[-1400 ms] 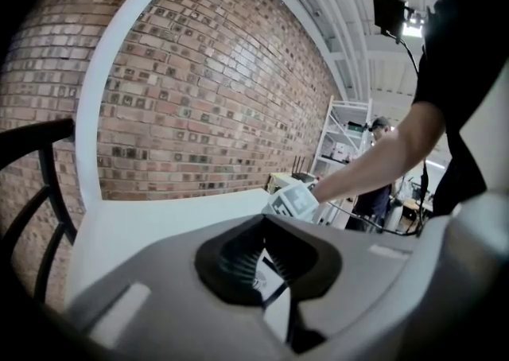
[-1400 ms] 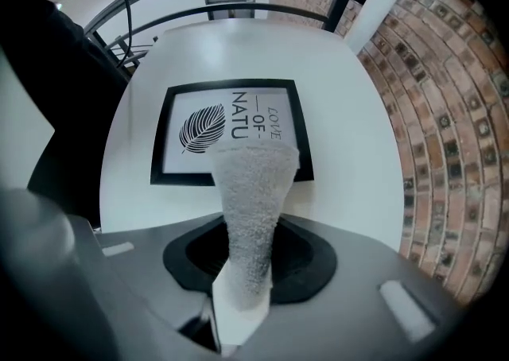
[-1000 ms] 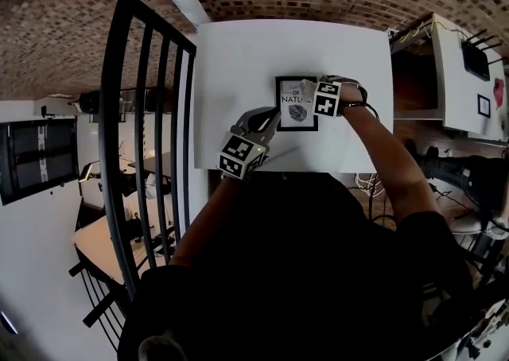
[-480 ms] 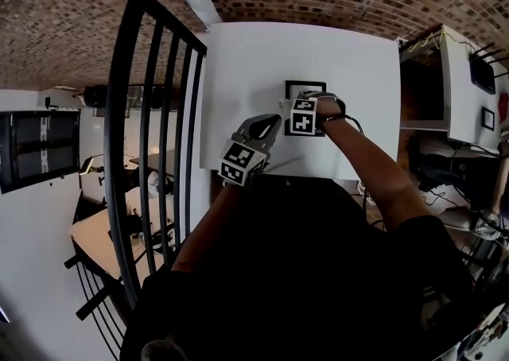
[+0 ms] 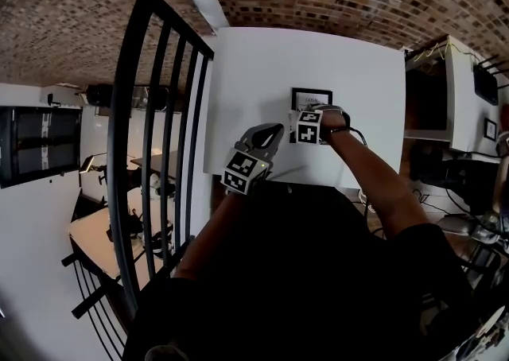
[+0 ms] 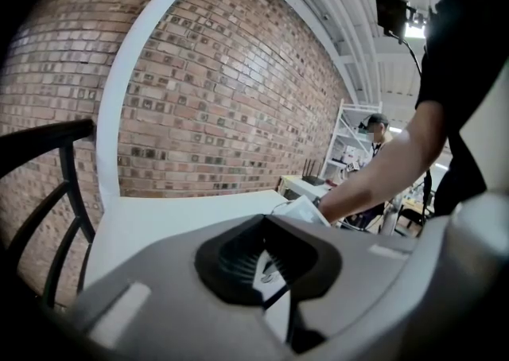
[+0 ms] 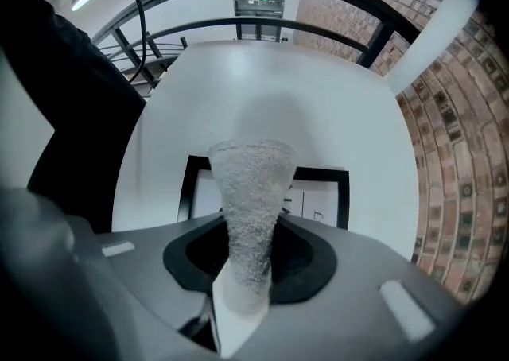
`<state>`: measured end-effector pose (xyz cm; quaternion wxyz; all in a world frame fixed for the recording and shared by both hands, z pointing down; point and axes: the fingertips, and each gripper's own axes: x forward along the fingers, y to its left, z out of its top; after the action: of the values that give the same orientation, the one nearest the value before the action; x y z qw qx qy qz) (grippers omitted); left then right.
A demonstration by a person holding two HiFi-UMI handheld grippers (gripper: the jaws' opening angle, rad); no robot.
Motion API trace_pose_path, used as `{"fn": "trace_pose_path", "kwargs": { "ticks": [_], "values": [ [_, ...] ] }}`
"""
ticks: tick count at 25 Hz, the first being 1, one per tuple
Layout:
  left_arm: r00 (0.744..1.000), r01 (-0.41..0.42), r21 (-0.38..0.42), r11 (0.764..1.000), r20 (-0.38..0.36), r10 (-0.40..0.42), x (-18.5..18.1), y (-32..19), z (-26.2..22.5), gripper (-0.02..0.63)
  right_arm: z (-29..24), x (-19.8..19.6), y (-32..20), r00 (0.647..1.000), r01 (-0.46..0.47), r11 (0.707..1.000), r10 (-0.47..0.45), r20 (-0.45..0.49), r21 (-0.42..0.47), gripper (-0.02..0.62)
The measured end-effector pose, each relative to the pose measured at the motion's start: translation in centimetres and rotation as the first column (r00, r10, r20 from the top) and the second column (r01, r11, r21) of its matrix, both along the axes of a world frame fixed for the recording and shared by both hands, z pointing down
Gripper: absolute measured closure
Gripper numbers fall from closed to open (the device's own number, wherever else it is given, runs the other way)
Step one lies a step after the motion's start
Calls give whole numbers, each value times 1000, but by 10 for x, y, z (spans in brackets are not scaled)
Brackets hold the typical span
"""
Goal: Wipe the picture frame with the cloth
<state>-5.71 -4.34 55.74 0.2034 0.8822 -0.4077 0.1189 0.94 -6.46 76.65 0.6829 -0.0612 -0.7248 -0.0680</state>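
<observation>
One black-bordered rectangular picture frame [image 5: 312,97] lies flat on the white table [image 5: 254,73], right of centre. One white nubbly cloth [image 7: 250,200], bunched into a cone, is pinched in the right gripper [image 5: 296,126] over the frame. The one left gripper [image 5: 274,130], jaws together and empty, slants toward the frame from its near left.

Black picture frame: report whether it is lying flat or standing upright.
Lying flat: the black rectangular picture frame rests face-up on the white table, under the right hand-held gripper's white textured cloth.
</observation>
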Motion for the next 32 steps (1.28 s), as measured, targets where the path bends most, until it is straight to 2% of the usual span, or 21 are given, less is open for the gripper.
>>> {"fn": "trace_pose_path", "kwargs": {
  "ticks": [13,24,28,32],
  "values": [
    [998,-68,-2,998,-3,68,16,-7,1,606,-5,59,-10,996,-71,997,73,-52,30,479],
    [993,-121,-6,993,-12,121,33,-6,-3,606,0,127,-12,972,-207,978,209,-107,27,479],
    [991,-129,-15,992,-24,129,35,-4,-8,606,-15,124,-20,969,-239,970,242,-57,46,479],
    [992,-126,-18,992,-18,125,30,0,-8,606,-39,89,-19,976,-216,975,216,18,58,479]
  ]
}}
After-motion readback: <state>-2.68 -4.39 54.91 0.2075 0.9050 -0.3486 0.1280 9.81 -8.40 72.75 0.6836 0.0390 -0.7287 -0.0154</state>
